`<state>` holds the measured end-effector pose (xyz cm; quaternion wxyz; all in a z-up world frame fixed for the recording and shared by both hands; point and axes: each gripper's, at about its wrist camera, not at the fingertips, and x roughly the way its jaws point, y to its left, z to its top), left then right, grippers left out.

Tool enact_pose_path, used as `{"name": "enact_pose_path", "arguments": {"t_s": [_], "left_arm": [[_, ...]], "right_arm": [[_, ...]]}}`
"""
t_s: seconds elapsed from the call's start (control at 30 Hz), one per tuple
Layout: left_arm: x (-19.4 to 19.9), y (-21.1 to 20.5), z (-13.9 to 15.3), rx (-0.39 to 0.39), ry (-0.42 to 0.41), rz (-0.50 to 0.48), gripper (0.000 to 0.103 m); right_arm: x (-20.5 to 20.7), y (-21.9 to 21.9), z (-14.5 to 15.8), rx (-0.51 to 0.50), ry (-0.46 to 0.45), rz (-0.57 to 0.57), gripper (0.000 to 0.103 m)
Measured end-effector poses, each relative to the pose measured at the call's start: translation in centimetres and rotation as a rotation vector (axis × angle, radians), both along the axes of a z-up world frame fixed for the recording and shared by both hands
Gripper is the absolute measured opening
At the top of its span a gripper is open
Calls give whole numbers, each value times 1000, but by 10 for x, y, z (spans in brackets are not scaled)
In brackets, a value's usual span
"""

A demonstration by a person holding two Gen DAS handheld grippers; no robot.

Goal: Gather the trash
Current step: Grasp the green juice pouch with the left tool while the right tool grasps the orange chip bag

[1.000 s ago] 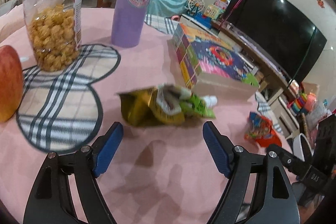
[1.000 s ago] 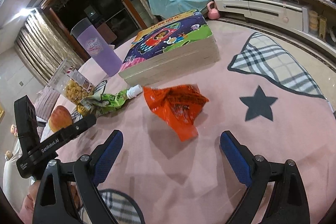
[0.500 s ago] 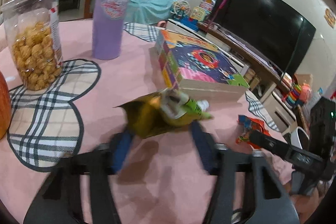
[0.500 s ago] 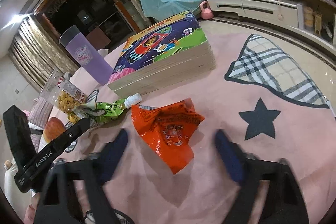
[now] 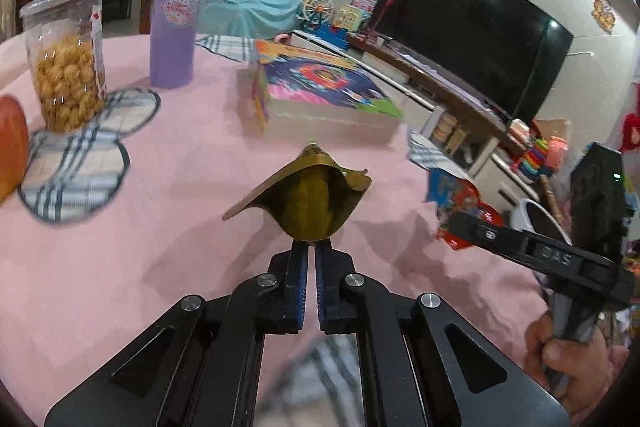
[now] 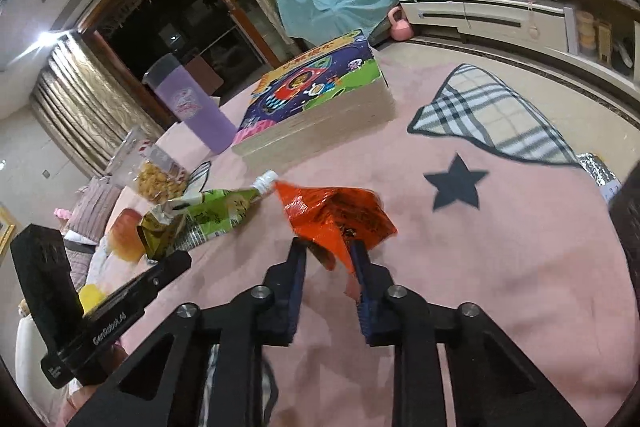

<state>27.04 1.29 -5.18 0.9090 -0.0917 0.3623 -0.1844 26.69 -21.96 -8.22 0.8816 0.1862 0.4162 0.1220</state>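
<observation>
My left gripper (image 5: 311,247) is shut on a crumpled gold snack wrapper (image 5: 310,201) and holds it just above the pink tablecloth; the wrapper also shows in the right wrist view (image 6: 158,233). My right gripper (image 6: 329,254) has closed its jaws around an orange snack wrapper (image 6: 340,217), whose lower corner sits between the blue pads. That orange wrapper appears at the right of the left wrist view (image 5: 460,203). A green drink pouch (image 6: 222,209) with a white cap lies on the cloth between the two wrappers.
A colourful puzzle box (image 5: 320,95), a purple tumbler (image 5: 176,15), a jar of popcorn snacks (image 5: 66,55) and an apple (image 5: 10,143) stand on the round table (image 6: 500,267). A white bin (image 5: 538,219) sits past the table's right edge.
Both grippers were open a second ago. The left one has shut on the gold wrapper and lifted it off the green pouch. The right one has closed around the orange wrapper.
</observation>
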Motion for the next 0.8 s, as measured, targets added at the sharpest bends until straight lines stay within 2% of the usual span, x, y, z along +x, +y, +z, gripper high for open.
{"name": "enact_pose_path", "arguments": {"t_s": [0.13,0.27,0.3,0.33,0.4,0.47,0.5,0.53,0.6,0.67,0.8], "left_arm": [[-36,-8,-7,-28,38,-30,3],[-61,-16,-16,-8,89,-50,5],[-67,-18,-18,2,97,-47,12],[-70,-17,-18,16,107,-34,33],[-74,-13,-15,24,95,-3,58],[-74,-12,-10,37,85,17,63],[-73,-13,-9,45,91,22,71],[-71,-15,-6,50,87,25,74],[-69,-21,-3,66,75,9,75],[-64,-34,1,111,58,-2,80],[-53,-53,2,190,15,-7,80]], "right_arm": [[-21,-4,0,13,6,11,20],[-44,-6,-4,8,15,26,20],[-48,-7,-6,2,17,29,20],[-52,-8,-7,-3,20,30,20],[-58,-11,-10,-3,26,26,20],[-62,-16,-11,2,30,16,20],[-65,-17,-11,4,29,14,20],[-67,-19,-10,6,26,10,20],[-70,-21,-9,11,22,5,20],[-73,-21,-7,13,16,2,20],[-78,-23,-6,21,12,-10,20]]}}
